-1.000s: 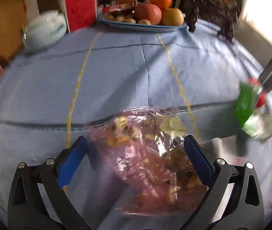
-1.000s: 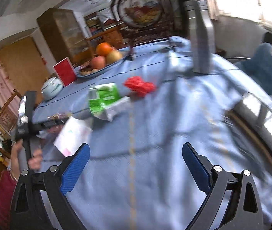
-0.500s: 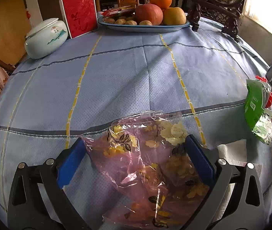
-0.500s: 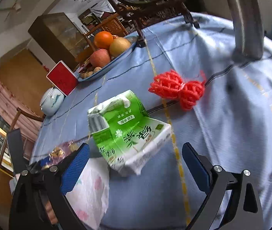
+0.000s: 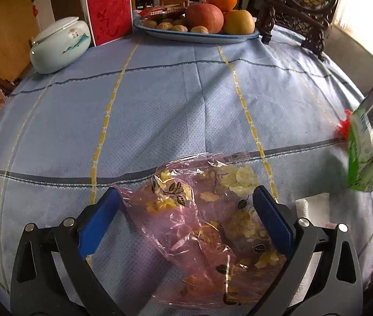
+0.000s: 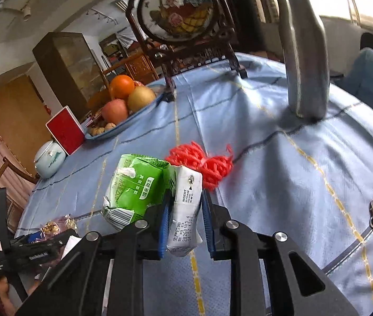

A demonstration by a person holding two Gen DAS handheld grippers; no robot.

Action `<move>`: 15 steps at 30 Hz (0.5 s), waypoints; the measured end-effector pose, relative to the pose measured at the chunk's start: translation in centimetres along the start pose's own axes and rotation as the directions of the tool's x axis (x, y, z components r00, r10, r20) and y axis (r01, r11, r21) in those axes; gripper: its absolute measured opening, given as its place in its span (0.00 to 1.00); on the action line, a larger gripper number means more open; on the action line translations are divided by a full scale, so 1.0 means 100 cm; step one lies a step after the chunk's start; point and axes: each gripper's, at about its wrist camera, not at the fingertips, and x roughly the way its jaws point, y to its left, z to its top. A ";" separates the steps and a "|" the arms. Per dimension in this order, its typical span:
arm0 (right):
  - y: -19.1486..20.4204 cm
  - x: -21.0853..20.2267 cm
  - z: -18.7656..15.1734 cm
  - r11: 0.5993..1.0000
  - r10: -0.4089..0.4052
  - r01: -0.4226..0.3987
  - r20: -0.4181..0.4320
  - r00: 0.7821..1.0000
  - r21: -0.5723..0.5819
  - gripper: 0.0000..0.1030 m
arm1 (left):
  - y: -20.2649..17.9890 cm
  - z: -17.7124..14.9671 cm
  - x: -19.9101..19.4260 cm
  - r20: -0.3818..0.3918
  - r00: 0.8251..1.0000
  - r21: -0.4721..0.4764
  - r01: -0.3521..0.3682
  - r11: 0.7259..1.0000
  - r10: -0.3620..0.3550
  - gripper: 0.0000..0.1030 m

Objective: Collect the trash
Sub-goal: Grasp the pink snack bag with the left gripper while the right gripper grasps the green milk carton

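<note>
Spread across the round table, a pale blue tablecloth with yellow and dark stripes, the landmark for all else. At its far edge, a carved wooden screen stand; beside that, a blue-rimmed fruit tray piled with an orange, an apple and walnuts. Left of the tray, propped upright, a red card, and further left a white lidded ceramic jar. Toward the cloth's right side, standing upright, a tall grey metal flask. Near the cloth's near edge, a crumpled pink floral plastic bag, lying flat between the wide-parted blue pads of the left gripper, pads apart from the bag's middle and gripping nothing visibly. Just right of the bag, a white tissue. Nearer the cloth's middle, a crushed green-and-white drink carton, lifted at one end and pinched on its white flap by the right gripper, jaws just closed down narrow onto it. Directly behind the carton, touching or nearly so, a red foam fruit net resting on the cloth.
</note>
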 end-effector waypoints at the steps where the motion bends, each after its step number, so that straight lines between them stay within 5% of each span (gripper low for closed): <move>1: -0.001 0.002 -0.001 1.000 0.008 -0.008 -0.014 1.000 0.005 0.27 | 0.002 0.001 -0.001 0.006 1.000 -0.009 0.006 1.000 -0.006 0.88; 3: 0.000 0.006 -0.002 1.000 0.016 -0.016 -0.033 0.999 0.009 0.41 | 0.004 0.002 -0.004 0.018 1.000 -0.006 0.006 1.000 -0.006 0.72; 5: 0.000 0.008 -0.002 1.000 0.007 -0.007 -0.039 0.999 0.008 0.55 | 0.007 0.004 -0.008 0.025 0.999 -0.011 0.024 1.000 -0.024 0.45; 6: 0.001 0.009 -0.003 1.000 0.000 0.001 -0.040 0.999 0.010 0.63 | 0.008 0.004 -0.009 0.022 0.998 -0.020 0.052 0.998 -0.051 0.42; 10: -0.001 0.015 -0.005 1.000 -0.001 0.003 -0.065 0.998 0.024 0.65 | 0.017 0.006 -0.019 0.039 0.989 -0.062 0.147 0.987 -0.145 0.30; 11: -0.002 0.017 -0.006 1.000 0.002 0.000 -0.072 0.997 0.028 0.58 | 0.017 0.006 -0.022 0.050 0.987 -0.065 0.159 0.985 -0.156 0.28; 12: -0.003 0.019 -0.006 1.000 0.009 -0.006 -0.078 0.997 0.029 0.33 | 0.020 0.007 -0.028 0.069 0.983 -0.072 0.178 0.981 -0.173 0.28; 13: -0.003 0.018 -0.006 0.999 0.030 -0.028 -0.076 0.997 0.034 0.21 | 0.022 0.008 -0.032 0.084 0.979 -0.076 0.193 0.978 -0.187 0.28; 15: -0.002 0.013 -0.006 0.999 0.041 -0.040 -0.044 0.998 0.032 0.18 | 0.023 0.009 -0.036 0.098 0.976 -0.074 0.202 0.977 -0.194 0.28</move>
